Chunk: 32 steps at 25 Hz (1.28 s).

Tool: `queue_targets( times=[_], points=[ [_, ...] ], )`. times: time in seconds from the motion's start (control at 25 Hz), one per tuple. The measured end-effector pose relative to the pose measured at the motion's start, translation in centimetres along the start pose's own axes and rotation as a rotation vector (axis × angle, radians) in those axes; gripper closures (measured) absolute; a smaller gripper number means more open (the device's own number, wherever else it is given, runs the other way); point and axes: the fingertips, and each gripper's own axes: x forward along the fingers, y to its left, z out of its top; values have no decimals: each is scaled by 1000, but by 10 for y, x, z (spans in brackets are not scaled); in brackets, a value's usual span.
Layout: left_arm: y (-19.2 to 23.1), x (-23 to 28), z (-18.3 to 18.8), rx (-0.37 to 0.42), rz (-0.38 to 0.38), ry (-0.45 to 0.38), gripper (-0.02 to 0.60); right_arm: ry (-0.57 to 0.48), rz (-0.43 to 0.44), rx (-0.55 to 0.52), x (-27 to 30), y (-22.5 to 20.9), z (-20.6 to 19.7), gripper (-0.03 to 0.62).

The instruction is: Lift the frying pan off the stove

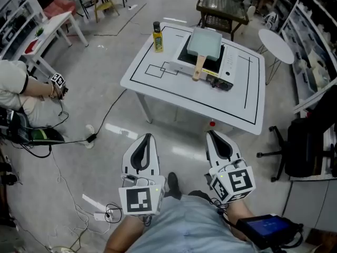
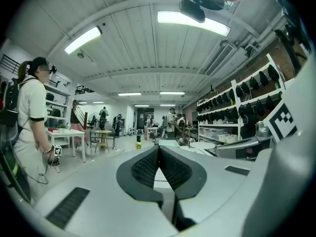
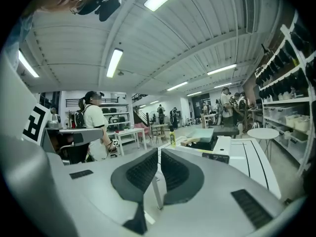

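Note:
A pale green square frying pan (image 1: 205,43) with a wooden handle (image 1: 198,67) rests on a portable stove (image 1: 210,62) on the white table (image 1: 158,91) ahead. The pan (image 3: 213,133) also shows in the right gripper view. Both grippers hang low near my body, well short of the table. My left gripper (image 1: 147,137) is shut with nothing between its jaws. My right gripper (image 1: 210,134) is likewise shut and empty. In the left gripper view the table is mostly hidden behind the closed jaws.
A yellow bottle (image 1: 157,37) stands on the table's far left corner. A round white side table (image 1: 276,45) and shelving (image 1: 310,46) are to the right, a black office chair (image 1: 303,141) near right. A person (image 1: 16,88) stands left, cables (image 1: 79,141) on the floor.

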Motion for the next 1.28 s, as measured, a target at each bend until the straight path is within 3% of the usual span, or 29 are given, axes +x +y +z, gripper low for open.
queue_targets(
  times=[0.2, 0.64, 1.28],
  points=[
    [8, 20, 10, 11, -29, -23, 565, -38, -25, -7, 15, -5, 20, 543],
    [3, 81, -18, 35, -93, 55, 565, -20, -92, 51, 53, -48, 4, 543],
    [11, 246, -29, 56, -126, 147, 565, 24, -115, 139, 173, -147, 13, 543]
  ],
)
